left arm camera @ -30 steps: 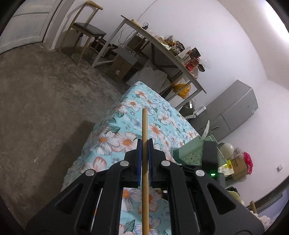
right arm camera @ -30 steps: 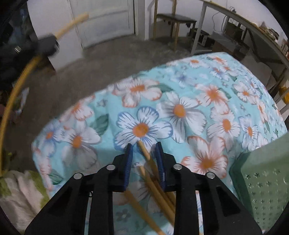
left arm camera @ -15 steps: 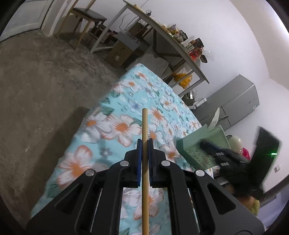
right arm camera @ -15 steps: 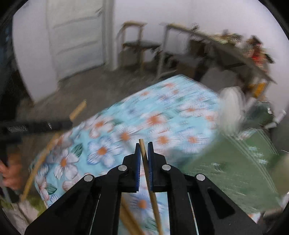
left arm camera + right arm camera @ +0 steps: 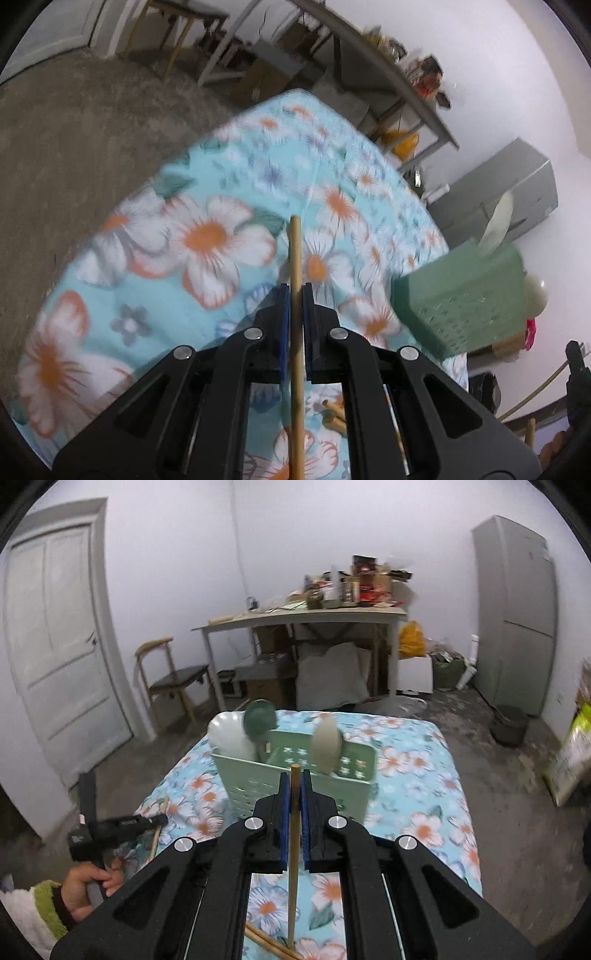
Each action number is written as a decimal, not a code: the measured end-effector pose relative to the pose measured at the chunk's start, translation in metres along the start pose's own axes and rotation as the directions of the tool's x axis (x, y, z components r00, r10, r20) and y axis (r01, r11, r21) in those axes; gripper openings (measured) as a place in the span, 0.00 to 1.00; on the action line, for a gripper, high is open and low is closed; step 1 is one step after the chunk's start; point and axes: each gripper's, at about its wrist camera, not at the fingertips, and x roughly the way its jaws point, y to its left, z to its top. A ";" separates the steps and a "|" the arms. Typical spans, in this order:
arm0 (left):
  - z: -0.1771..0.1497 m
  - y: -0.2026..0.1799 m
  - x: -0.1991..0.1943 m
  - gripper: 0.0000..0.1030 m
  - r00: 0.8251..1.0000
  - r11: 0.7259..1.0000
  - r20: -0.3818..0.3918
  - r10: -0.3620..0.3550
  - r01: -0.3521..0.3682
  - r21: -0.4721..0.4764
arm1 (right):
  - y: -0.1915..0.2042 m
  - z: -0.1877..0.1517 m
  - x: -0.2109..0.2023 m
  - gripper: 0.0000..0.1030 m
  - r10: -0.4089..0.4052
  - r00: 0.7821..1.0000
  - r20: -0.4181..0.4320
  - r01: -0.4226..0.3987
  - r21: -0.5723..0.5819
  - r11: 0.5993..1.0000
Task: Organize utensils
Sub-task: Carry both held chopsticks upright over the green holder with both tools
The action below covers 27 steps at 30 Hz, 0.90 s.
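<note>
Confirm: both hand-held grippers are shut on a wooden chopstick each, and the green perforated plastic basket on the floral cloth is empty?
Not empty. The right wrist view shows the green perforated plastic basket holding a white plate, a dark green ladle and a pale spatula. The rest holds: left hand-held gripper and right hand-held gripper each clamp a wooden chopstick.

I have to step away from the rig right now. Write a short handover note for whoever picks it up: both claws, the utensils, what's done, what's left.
Left claw: shut on a chopstick, above the flowered cloth.
Right claw: just closed on another chopstick, lifted and pointing toward the green basket.
Basket: stands on the cloth and already holds a white ladle, a dark green spoon and a pale spoon.
More chopsticks lie loose on the cloth, below the right claw.
Left to do: put both held chopsticks in the basket, then the loose ones.
</note>
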 end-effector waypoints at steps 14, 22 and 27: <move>0.038 -0.006 0.030 0.29 0.975 0.996 -0.220 0.011 -0.030 -0.084 | -0.008 -0.006 -0.004 0.06 0.045 0.999 0.018 -0.045 0.035 0.998; 0.037 -0.004 0.032 0.04 0.973 0.993 -0.215 0.079 -0.095 -0.063 | -0.002 -0.009 -0.009 0.06 0.059 0.998 0.036 -0.060 0.012 0.998; 0.031 -0.012 0.003 0.04 0.988 0.999 -0.152 0.043 -0.045 -0.014 | 0.001 -0.008 -0.016 0.05 0.054 0.997 0.053 -0.053 -0.007 0.999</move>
